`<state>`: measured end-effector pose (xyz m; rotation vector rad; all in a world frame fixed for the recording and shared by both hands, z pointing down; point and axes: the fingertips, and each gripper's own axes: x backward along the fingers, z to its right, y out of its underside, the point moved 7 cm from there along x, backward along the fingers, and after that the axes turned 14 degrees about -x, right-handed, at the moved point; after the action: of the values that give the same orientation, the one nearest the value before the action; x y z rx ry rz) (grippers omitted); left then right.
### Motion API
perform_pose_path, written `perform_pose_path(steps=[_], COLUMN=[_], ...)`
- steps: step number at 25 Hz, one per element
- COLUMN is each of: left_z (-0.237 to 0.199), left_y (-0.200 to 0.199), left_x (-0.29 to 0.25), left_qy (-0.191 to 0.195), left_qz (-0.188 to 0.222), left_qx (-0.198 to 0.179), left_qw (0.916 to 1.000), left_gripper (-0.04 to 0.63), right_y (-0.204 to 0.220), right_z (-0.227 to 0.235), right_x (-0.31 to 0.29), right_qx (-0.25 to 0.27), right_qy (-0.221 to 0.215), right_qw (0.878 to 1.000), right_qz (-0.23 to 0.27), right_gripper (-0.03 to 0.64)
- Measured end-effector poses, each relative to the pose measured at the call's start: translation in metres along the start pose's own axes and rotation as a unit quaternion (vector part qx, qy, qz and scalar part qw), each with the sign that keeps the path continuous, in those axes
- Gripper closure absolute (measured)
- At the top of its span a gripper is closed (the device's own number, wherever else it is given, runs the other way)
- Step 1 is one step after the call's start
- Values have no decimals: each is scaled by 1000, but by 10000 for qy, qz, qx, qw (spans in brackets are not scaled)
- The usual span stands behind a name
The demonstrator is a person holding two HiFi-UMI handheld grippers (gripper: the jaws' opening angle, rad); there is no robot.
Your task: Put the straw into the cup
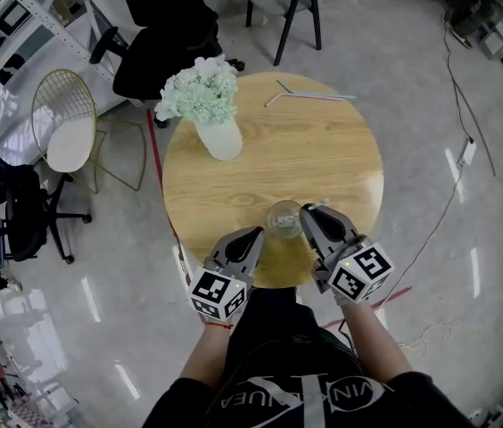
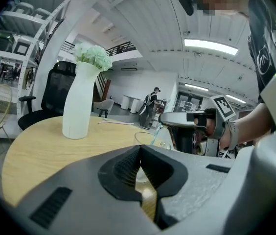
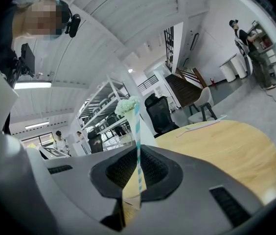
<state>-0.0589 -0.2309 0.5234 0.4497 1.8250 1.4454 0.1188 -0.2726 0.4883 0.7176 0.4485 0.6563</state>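
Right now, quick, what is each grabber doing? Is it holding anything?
The left gripper: closed, nothing in it.
The right gripper: closed on the striped straw.

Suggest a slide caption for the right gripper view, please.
Right gripper shut on an upright teal-striped straw, with the round wooden table beyond.

Rnd wood table point(image 1: 323, 159), white vase w/ flowers point(image 1: 222, 138), clear cup point(image 1: 284, 218), loose straws point(image 1: 309, 94)
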Motion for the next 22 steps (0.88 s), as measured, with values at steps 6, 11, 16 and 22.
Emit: perform_pose_path(steps=[6, 11, 16, 22], left_z=[-1, -5, -4, 1], left_y=[6, 10, 11, 11], left_x=[2, 6, 7, 7], left_qy=[-74, -87, -72, -12], left_qz=[-63, -83, -84, -81], left_qx=[-10, 18, 20, 21], left_qw=[10000, 9999, 9999, 10000], left_gripper=[589, 589, 589, 589], right_y=[10, 13, 13, 15], right_z=[5, 7, 9, 11], right_x=[-4, -7, -6, -4], right_qx=[29, -5, 47, 321], right_qy=[53, 54, 83, 222], right_qw=[9999, 9999, 9999, 9988], right_qz=[-96, -84, -93, -280], right_gripper=[598, 598, 598, 598])
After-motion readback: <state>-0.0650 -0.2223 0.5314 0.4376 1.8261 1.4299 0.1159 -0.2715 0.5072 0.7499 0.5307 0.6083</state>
